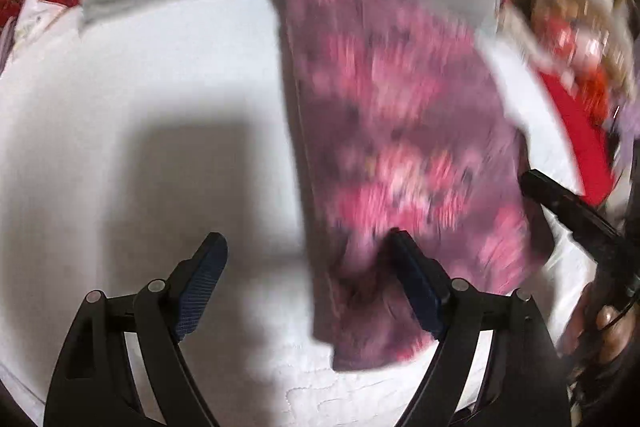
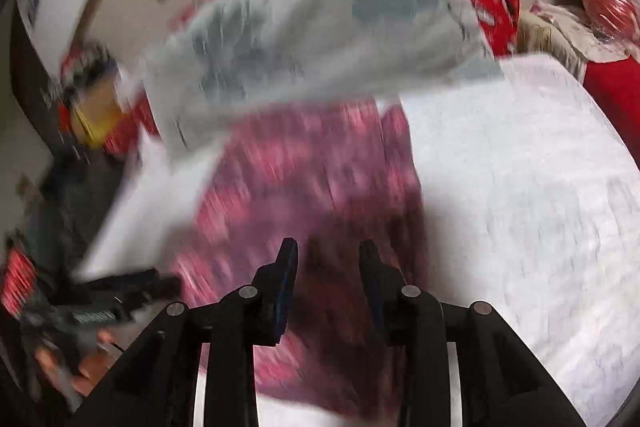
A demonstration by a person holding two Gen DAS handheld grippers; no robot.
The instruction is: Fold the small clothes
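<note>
Left tool (image 1: 308, 255) gapes wide, empty; right tool (image 2: 328, 255) narrow over pink cloth (image 1: 400, 127), unclamped.

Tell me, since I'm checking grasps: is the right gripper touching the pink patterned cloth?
Cannot tell. In the right wrist view the right gripper has a visible gap between its jaws, over the pink patterned cloth, but blur hides any contact.
</note>
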